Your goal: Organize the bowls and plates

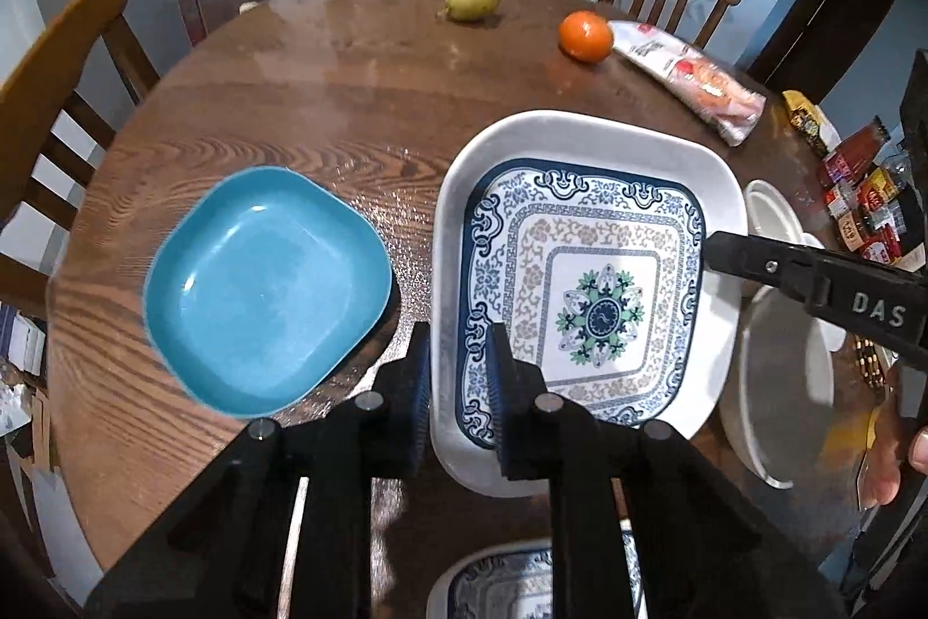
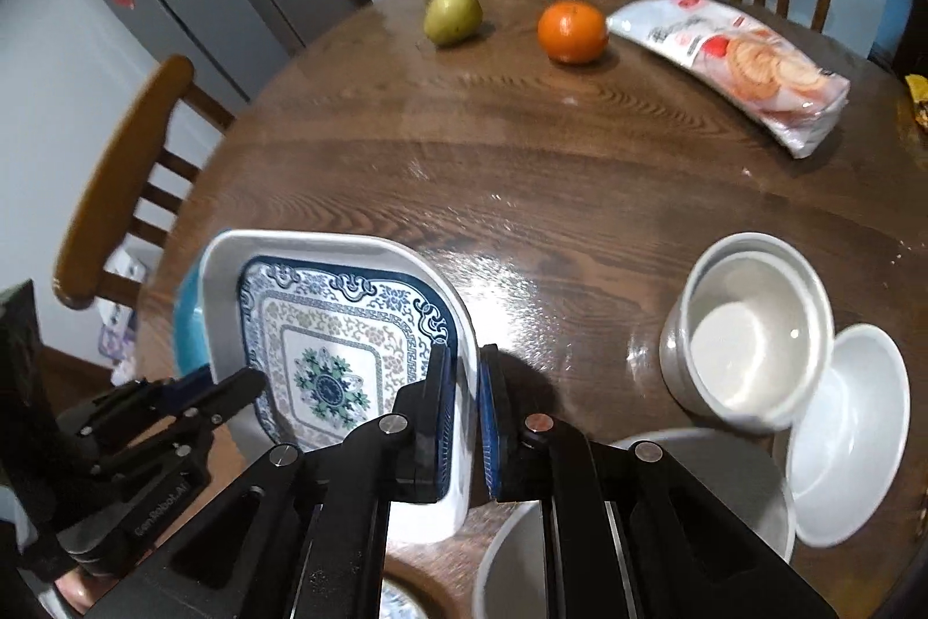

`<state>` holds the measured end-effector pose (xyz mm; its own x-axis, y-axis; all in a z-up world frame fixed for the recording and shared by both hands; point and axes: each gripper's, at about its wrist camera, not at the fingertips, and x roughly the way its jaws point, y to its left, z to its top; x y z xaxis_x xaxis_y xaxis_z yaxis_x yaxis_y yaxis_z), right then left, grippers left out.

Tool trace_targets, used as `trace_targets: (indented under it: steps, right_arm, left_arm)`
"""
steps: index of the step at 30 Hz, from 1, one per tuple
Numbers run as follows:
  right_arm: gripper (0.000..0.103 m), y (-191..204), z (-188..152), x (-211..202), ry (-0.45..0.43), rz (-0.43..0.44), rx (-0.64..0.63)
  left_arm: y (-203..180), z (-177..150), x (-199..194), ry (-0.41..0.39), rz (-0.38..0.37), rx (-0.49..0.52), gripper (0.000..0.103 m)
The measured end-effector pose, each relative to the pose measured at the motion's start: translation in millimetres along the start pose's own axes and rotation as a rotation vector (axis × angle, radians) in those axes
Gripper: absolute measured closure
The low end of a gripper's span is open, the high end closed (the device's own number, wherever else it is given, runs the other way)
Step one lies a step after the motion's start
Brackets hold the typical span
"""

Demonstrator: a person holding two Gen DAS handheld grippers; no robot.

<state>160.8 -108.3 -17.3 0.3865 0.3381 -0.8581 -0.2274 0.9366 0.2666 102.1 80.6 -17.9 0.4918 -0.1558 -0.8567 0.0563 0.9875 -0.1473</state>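
We've got the white square plate w/ blue floral pattern (image 1: 586, 271), both grippers' fingers pinched on its rim: left gripper (image 1: 458, 387) near edge, right gripper (image 2: 467, 422) right edge, beside turquoise plastic dish (image 1: 261, 288), above round wooden desk (image 1: 301, 97).

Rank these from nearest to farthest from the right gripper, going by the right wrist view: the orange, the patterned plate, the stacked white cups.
1. Patterned plate: its right rim is clamped in the right gripper.
2. Stacked white cups: to the right, mid-table.
3. Orange: far side of the table.
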Motion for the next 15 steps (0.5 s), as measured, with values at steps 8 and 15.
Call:
trace_targets:
  steps: [8,15]
  right_arm:
    - [0.092,8,-25,-41,-0.054,0.049,0.014]
    - [0.092,15,-65,-56,-0.027,0.071,-0.010]
  left_arm:
    - [-9,-18,-39,-0.047,0.005,0.015,0.087]
    - [-13,-47,-62,-0.045,0.043,0.007,0.087]
